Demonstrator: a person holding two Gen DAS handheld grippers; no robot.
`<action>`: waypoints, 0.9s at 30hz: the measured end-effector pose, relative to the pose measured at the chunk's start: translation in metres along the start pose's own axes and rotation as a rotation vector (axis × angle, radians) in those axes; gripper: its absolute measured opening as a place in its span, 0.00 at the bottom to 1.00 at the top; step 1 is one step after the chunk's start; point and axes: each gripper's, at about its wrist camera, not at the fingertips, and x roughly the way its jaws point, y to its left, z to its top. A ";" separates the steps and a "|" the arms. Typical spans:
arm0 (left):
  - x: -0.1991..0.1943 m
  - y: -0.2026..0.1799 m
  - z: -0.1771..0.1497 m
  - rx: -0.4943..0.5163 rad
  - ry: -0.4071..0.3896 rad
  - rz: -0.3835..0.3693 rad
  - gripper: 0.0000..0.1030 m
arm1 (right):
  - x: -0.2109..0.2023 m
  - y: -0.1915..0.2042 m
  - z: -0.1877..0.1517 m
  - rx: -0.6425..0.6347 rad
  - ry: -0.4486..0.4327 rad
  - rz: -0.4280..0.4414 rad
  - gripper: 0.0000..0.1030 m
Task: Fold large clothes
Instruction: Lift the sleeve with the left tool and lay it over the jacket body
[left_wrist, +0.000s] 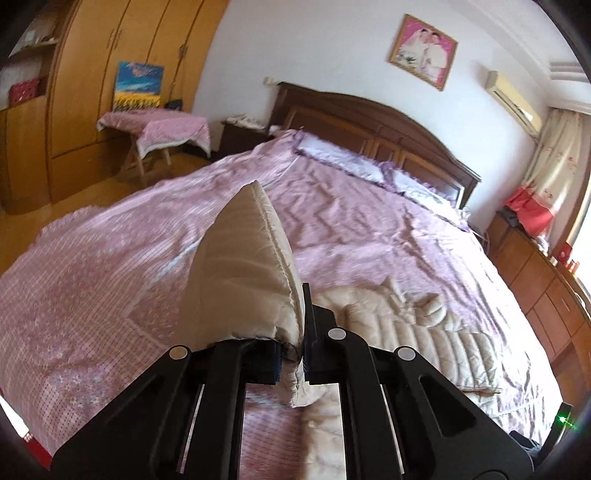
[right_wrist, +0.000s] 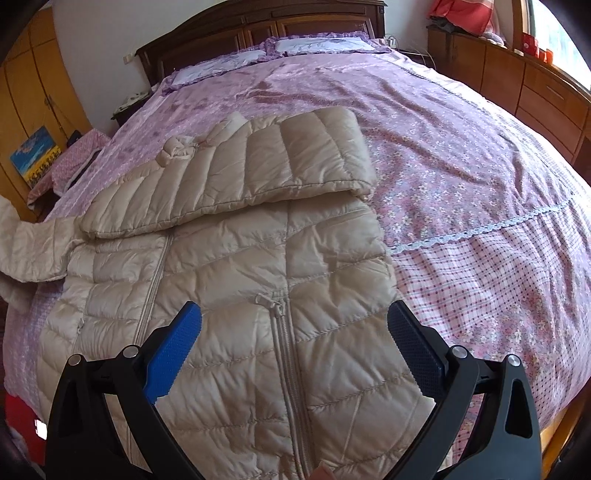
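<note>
Quilted beige puffer jacket (right_wrist: 236, 288), glossy, stitched.

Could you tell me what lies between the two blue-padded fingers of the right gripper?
In the right wrist view, the open right gripper frames the front of the beige quilted puffer jacket, with its zipper running down the middle; the pads touch nothing.
</note>
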 end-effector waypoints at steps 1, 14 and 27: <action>-0.003 -0.005 0.001 0.005 -0.004 -0.013 0.07 | -0.001 -0.002 0.000 0.002 -0.003 -0.001 0.94; 0.000 -0.095 -0.004 0.132 0.011 -0.148 0.07 | -0.007 -0.025 0.000 0.061 -0.027 0.003 0.94; 0.030 -0.164 -0.052 0.220 0.128 -0.225 0.07 | -0.011 -0.043 -0.002 0.086 -0.032 -0.005 0.94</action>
